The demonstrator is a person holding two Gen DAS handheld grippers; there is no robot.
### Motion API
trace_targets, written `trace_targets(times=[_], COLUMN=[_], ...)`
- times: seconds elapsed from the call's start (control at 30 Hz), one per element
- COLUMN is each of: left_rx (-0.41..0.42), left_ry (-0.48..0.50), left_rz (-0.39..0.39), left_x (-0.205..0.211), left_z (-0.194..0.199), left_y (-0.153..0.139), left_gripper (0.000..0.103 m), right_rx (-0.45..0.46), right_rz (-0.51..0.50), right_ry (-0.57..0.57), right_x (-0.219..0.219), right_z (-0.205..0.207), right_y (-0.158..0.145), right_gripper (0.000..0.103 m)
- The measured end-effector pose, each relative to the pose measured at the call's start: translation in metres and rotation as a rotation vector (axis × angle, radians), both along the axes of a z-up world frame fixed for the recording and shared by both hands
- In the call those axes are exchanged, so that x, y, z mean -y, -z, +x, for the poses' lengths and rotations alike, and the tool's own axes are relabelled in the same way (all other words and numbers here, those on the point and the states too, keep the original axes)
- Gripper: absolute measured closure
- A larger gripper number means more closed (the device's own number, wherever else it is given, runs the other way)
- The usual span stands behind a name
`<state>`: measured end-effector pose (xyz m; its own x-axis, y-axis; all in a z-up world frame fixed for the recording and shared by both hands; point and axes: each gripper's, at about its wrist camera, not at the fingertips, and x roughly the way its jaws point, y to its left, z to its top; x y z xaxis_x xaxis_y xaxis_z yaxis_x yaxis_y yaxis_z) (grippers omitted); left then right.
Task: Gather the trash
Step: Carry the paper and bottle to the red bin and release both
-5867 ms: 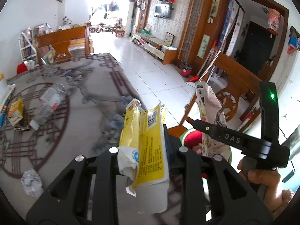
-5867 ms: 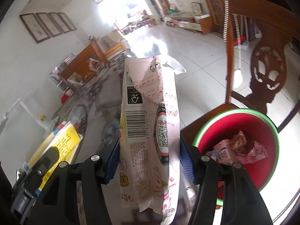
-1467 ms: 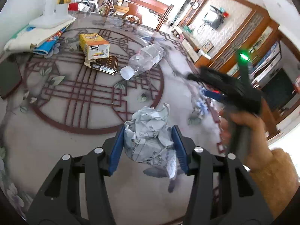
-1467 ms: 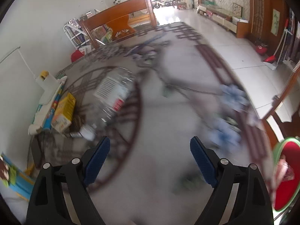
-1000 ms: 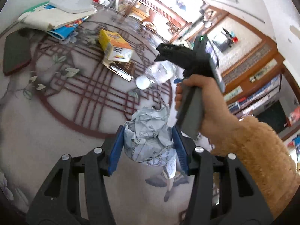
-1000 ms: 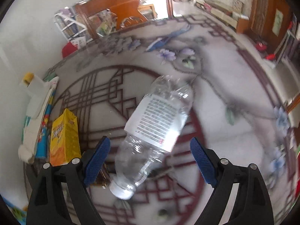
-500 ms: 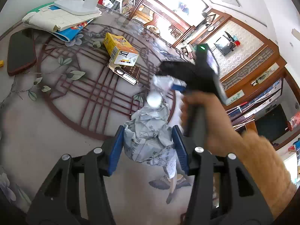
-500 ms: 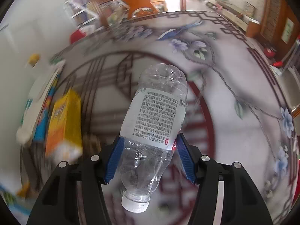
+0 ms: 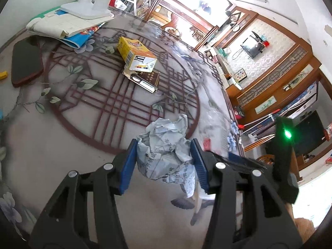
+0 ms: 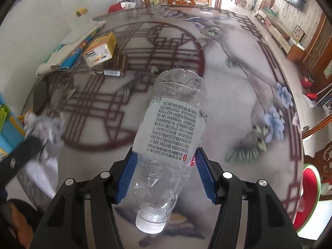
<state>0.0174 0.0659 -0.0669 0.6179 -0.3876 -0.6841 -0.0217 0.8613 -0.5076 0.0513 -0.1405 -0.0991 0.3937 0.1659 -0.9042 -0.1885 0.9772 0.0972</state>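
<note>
My left gripper (image 9: 164, 164) is shut on a crumpled ball of printed paper (image 9: 166, 147), held just above the patterned table (image 9: 62, 145). My right gripper (image 10: 165, 176) is shut on a clear plastic bottle (image 10: 172, 137) with a white label, cap toward the camera, lifted off the table. In the left wrist view the right gripper shows as a dark body with a green light (image 9: 287, 133) at the right. The paper ball (image 10: 46, 130) and left gripper appear blurred at the left edge of the right wrist view. A red bin with a green rim (image 10: 307, 199) sits at the right edge.
A yellow carton (image 9: 136, 55) lies on a dark flat packet (image 9: 145, 78) on the table (image 10: 228, 103). Papers and a white stand (image 9: 87, 10) are at the far left, beside a dark pad (image 9: 26, 61). Wooden chairs stand around the table.
The right gripper closed on the bottle, lifted it and carried it sideways across the table toward the bin side. The left gripper kept still with the paper ball.
</note>
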Motion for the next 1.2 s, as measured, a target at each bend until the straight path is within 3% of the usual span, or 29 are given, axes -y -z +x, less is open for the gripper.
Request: trace_targets(times=[0.23,0.5,0.8,0.97,1.2], left_rx=[0.004,0.03,0.034,0.075,0.135], left_ry=[0.003,0.083,0.135,0.196,0.403], left_rz=[0.077,0.189,0.313,0.268,0.178], left_x=[0.003,0.035,0.069,0.112,0.221], left_z=[-0.001,-0.007,-0.011,-0.017,-0.017], left_y=[0.004,0.012,0.026,0.014,-0.01], left_gripper=[0.054,0.054,0.054,0.054,0.054], right_rx=[0.089,0.204,0.374,0.435,0.435], right_rz=[0.114,0.171,0.141,0.071,0.082], right_ry=[0.076,0.263,0.489,0.604,0.763], right_x=[0.041,0.129,0.234,0.278,0.337], right_z=[-0.034,-0.062,-0.091,-0.119,-0.149], right_y=[-0.03,-0.046,-0.063,-0.068,-0.06], right_gripper=[0.048,0.048,0.048,0.047,0.047])
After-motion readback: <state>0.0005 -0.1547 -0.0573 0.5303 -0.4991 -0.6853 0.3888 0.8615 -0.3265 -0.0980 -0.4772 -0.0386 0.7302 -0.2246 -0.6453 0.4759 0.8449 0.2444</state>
